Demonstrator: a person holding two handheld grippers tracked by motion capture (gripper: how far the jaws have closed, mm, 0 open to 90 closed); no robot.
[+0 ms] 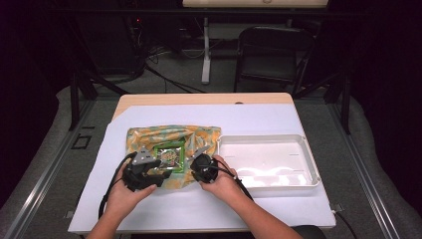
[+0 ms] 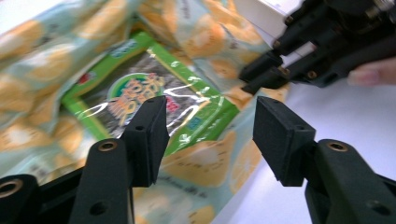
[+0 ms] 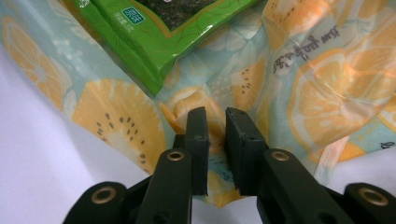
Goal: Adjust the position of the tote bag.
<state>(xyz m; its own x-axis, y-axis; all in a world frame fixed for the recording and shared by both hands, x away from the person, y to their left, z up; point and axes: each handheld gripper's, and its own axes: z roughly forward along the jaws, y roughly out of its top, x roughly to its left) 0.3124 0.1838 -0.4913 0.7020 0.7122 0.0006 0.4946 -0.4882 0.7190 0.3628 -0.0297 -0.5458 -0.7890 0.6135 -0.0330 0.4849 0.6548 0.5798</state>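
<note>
The flat green foil snack packet with a dark printed centre (image 1: pixel 169 156) lies on top of the crumpled plastic bag printed with orange citrus slices on pale blue (image 1: pixel 144 134), near the middle of that bag's near half. In the left gripper view the packet (image 2: pixel 154 100) is seen glossy and tilted, its long edge running diagonally across the bag (image 2: pixel 42 56). In the right gripper view one green corner of the packet (image 3: pixel 159 42) shows at the top, resting on the bag (image 3: pixel 308 98).

The bag itself lies on the white sheet (image 1: pixel 259 119) that covers the light wooden table (image 1: pixel 199 98), just left of the shallow white rectangular plastic tray (image 1: pixel 311 159); bag and tray edges are just beside each other.

The left gripper (image 1: pixel 149 173) is held at the bag's near left portion. In its own view (image 2: pixel 210 135) the jaws stand wide apart, one over the packet's lower edge, the other over the bag's border and the white sheet (image 2: pixel 327 107); nothing is between them in contact.

The right gripper (image 1: pixel 199 167) sits at the bag's near right corner. In its own view (image 3: pixel 215 149) the jaws are drawn almost together with a fold of the bag's edge pinched between them. The same gripper appears across the left gripper view (image 2: pixel 322 51), beside the tray's white rim (image 2: pixel 261 14).

A black folding chair (image 1: pixel 273 50) stands beyond the table.
</note>
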